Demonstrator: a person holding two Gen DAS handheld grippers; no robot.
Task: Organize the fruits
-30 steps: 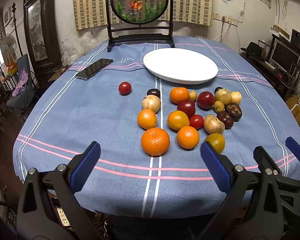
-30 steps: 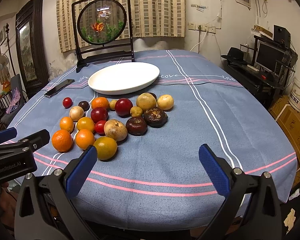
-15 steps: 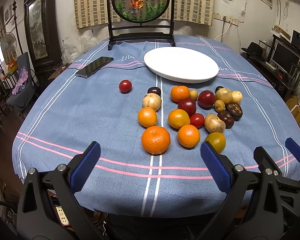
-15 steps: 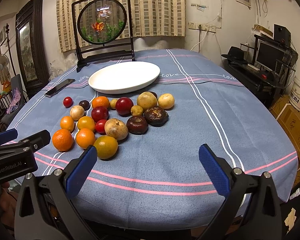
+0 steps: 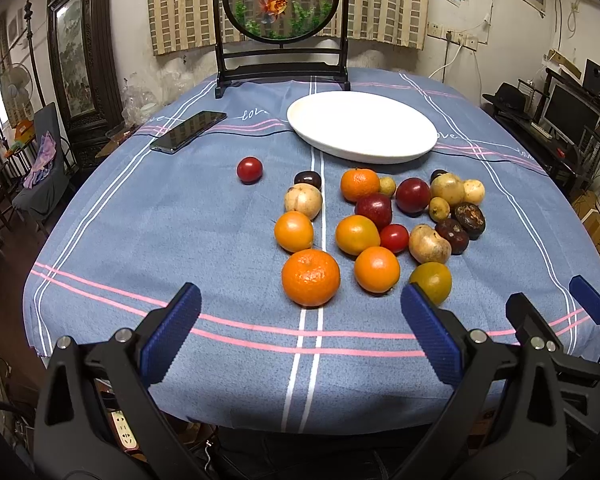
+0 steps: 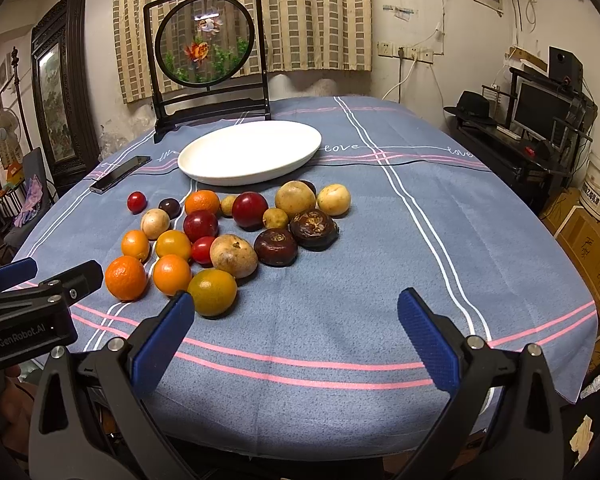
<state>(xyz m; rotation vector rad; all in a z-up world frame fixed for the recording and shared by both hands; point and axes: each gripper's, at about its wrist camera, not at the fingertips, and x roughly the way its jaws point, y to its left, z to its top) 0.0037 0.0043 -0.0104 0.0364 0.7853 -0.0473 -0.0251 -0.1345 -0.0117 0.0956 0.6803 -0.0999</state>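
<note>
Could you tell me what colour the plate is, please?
White: the plate shows best in the right wrist view.

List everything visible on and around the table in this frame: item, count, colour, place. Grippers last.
Oval ceramic plate: one, white, far centre of table, nothing on it.
Smooth orange citrus fruits: five, near left of the pile.
Greenish-yellow citrus fruit: one, nearest edge of pile.
Small round red tomatoes: two; one apart at left, one inside the pile.
Dark red plums: two, pile centre.
Tan round fruits: about seven, scattered through pile.
Dark brown wrinkled fruits: two, right side.
Black smartphone: one, far left.
Goldfish screen in black frame: one, table's far end.
Blue striped tablecloth: one, covering table.
Left gripper: open, holding nothing.
Right gripper: open, holding nothing.
</note>
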